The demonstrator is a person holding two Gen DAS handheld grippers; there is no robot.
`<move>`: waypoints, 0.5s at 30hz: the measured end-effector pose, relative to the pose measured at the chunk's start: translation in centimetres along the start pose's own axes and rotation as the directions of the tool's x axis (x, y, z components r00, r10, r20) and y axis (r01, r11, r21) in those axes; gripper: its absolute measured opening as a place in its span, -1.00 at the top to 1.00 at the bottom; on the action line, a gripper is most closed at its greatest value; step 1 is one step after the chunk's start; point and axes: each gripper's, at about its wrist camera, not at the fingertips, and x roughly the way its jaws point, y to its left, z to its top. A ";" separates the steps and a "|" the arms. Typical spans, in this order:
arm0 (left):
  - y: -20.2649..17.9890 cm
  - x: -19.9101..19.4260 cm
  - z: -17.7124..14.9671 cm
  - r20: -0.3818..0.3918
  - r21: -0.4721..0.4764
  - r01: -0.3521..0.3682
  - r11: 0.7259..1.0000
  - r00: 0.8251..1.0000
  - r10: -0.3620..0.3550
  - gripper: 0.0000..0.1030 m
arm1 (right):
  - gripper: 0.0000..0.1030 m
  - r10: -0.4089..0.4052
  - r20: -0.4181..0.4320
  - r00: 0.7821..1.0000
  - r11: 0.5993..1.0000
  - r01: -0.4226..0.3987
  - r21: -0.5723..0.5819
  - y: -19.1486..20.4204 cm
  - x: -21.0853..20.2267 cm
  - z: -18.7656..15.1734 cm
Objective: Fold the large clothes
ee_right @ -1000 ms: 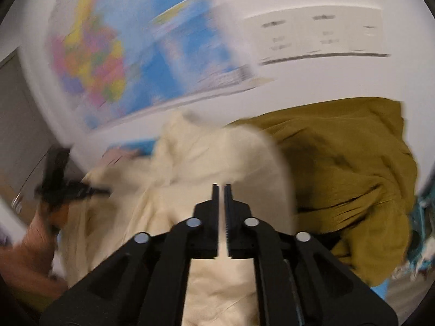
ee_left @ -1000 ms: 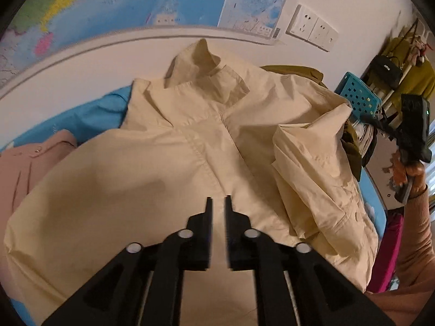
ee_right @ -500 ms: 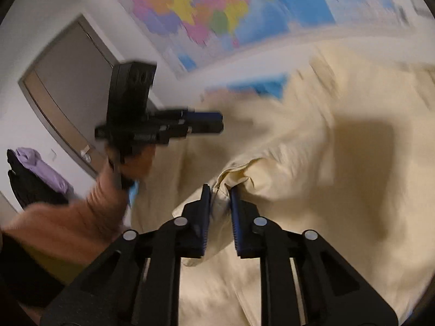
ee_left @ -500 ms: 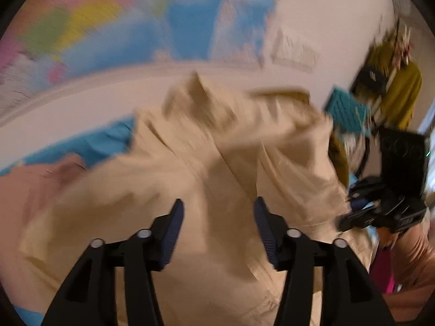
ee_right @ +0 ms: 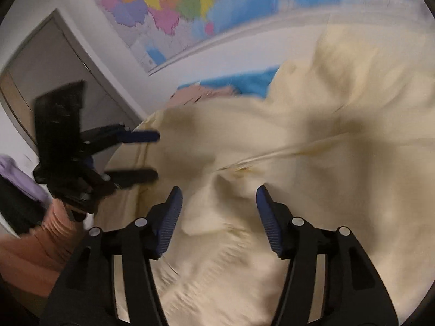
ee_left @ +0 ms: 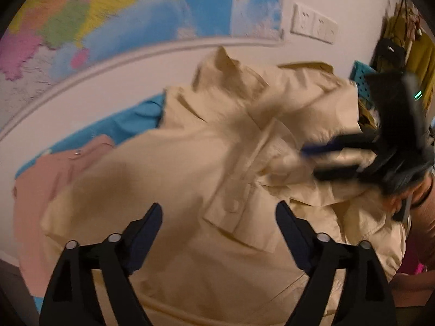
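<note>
— While the cream shirt [ee_left: 190, 179] fills the frame's center over blue bedding [ee_left: 127, 119], what is your left gripper [ee_left: 218, 217] doing?

— In the left wrist view your jaws have just been opening and stand wide above the button placket, pinching nothing. A pink garment [ee_left: 40, 184] lies at left; your right gripper [ee_left: 323, 160] reaches in from the right edge.

— And your right hand?

— In the right wrist view your right gripper [ee_right: 218, 199], jaws just opening, straddles a raised fold without pressing it. A wall map [ee_right: 168, 0] hangs upper left.
</note>
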 end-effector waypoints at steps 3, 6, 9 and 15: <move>-1.7 2.2 0.4 -0.047 0.054 0.021 0.998 0.999 -0.018 -0.67 | -0.11 -0.107 0.067 0.992 0.994 0.107 0.013 -2.3 -4.1 -0.1; -2.5 5.2 0.8 -0.111 0.101 -0.032 0.994 0.993 0.043 -0.49 | -0.15 -0.218 0.075 0.973 0.972 0.210 0.105 -6.4 -6.5 -0.3; -1.2 7.9 1.1 -0.211 0.079 -0.073 0.994 0.974 0.088 0.50 | -0.04 -0.346 0.030 0.938 0.929 0.338 0.151 -10.3 -7.2 -0.7; 2.2 5.8 2.2 -0.124 0.032 -0.152 0.988 0.980 0.155 0.22 | 0.18 -0.414 -0.003 0.910 0.888 0.405 0.217 -14.4 -6.4 -1.7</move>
